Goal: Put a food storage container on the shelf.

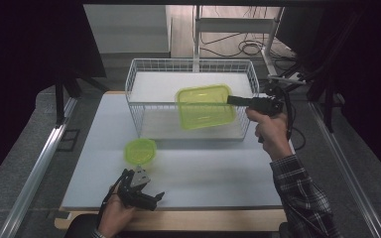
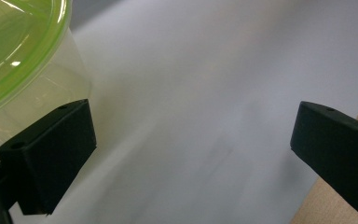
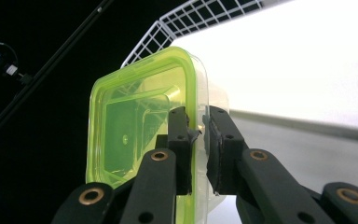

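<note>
A square clear container with a green lid (image 1: 204, 106) hangs over the white wire basket (image 1: 144, 74), held by its right rim. My right gripper (image 1: 233, 100) is shut on that rim; in the right gripper view its jaws pinch the lid edge of the square container (image 3: 140, 135), with the gripper (image 3: 198, 128) pointing toward the basket. A small round green-lidded container (image 1: 140, 151) stands on the white table in front of the basket. My left gripper (image 1: 138, 173) rests near the table's front edge, just behind that round container (image 2: 14, 51), with its jaws wide apart and nothing between them (image 2: 191, 135).
The wire basket's floor (image 1: 193, 126) lies under the held container. The white tabletop (image 1: 213, 173) ends in a wooden front edge (image 1: 203, 218). Dark curtains, metal rails and cables surround the table.
</note>
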`<act>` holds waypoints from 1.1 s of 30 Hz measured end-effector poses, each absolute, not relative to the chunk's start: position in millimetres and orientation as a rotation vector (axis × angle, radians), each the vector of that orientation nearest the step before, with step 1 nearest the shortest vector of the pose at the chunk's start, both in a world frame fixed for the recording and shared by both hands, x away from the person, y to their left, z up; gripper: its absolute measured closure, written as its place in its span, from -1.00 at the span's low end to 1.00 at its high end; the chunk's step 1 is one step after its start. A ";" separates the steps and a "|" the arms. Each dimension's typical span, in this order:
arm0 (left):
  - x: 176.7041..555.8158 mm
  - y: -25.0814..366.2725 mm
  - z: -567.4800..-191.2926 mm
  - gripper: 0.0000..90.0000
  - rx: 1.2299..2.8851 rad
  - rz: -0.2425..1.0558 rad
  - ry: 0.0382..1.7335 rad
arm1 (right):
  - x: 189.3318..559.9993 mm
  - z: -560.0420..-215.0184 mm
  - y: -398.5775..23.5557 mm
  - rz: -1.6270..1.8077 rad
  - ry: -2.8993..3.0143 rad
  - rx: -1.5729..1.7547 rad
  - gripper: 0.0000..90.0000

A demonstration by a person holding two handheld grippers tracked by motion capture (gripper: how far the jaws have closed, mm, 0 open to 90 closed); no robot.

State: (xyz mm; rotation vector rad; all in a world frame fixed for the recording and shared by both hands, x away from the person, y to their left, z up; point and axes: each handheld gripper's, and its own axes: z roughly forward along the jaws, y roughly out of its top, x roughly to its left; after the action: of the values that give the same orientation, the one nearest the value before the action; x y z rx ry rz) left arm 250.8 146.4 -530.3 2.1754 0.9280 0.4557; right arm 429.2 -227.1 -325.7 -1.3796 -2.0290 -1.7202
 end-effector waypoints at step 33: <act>250.3 144.0 -532.2 -1.00 2.204 0.444 0.911 | 485.6 -316.8 -189.4 -1.790 -1.978 -1.612 0.78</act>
State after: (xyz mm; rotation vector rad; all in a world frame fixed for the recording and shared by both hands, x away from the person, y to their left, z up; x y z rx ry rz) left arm 250.3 144.0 -532.2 2.2039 0.9114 0.4443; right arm 485.6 -189.4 -316.8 -1.6119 -1.9782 -1.7897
